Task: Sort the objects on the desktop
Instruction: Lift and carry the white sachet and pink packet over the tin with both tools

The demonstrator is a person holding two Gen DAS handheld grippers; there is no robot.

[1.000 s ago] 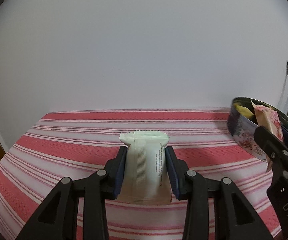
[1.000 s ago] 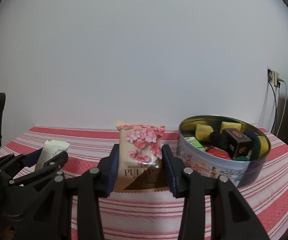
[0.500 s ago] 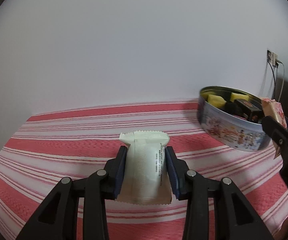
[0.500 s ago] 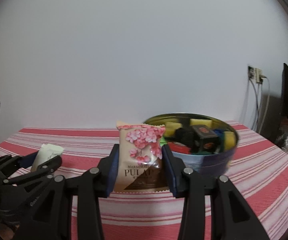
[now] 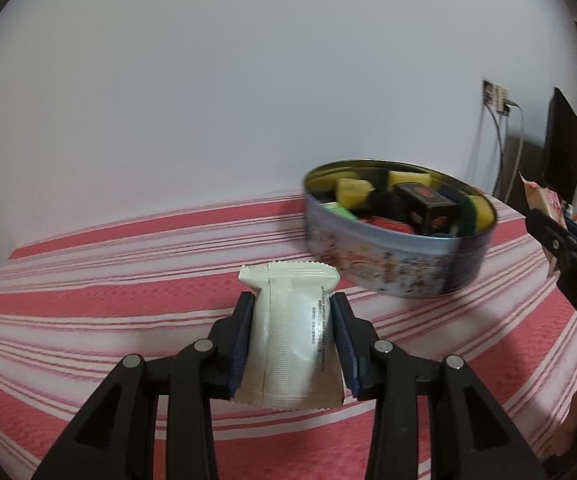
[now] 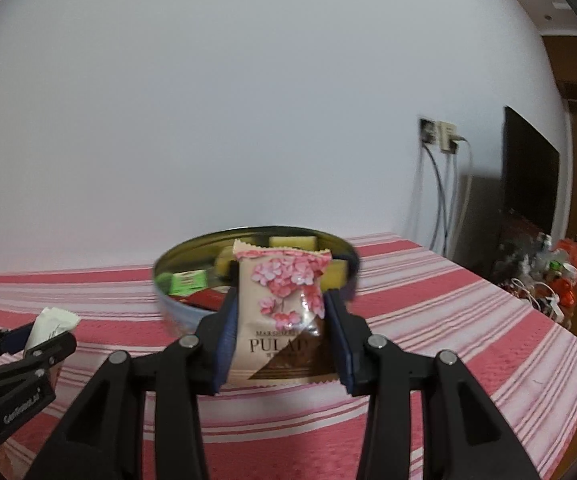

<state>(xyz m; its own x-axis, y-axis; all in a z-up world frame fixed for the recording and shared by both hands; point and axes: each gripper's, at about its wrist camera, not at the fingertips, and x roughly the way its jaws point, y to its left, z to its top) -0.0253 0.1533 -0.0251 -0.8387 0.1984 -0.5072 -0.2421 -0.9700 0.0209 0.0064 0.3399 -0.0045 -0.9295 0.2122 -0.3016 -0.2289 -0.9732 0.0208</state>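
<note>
My left gripper (image 5: 293, 320) is shut on a cream-white snack packet (image 5: 288, 332), held upright above the striped cloth. A round blue tin (image 5: 400, 264) filled with yellow, green, red and black items stands ahead and to its right. My right gripper (image 6: 280, 320) is shut on a pink blossom-printed snack packet (image 6: 282, 308), held just in front of the same tin (image 6: 168, 304). In the right wrist view the left gripper (image 6: 28, 336) with its white packet (image 6: 50, 322) shows at the lower left. The left wrist view catches the right gripper (image 5: 568, 240) at its right edge.
A red and white striped tablecloth (image 5: 108, 300) covers the table, which ends at the white wall behind. To the right, off the table, are a wall socket with cables (image 6: 444, 140), a dark screen (image 6: 528, 172) and clutter on the floor (image 6: 548, 276).
Both grippers have swung to the right with their packets. The tin has slid from the right edge toward the middle of both views, now directly behind the pink packet.
</note>
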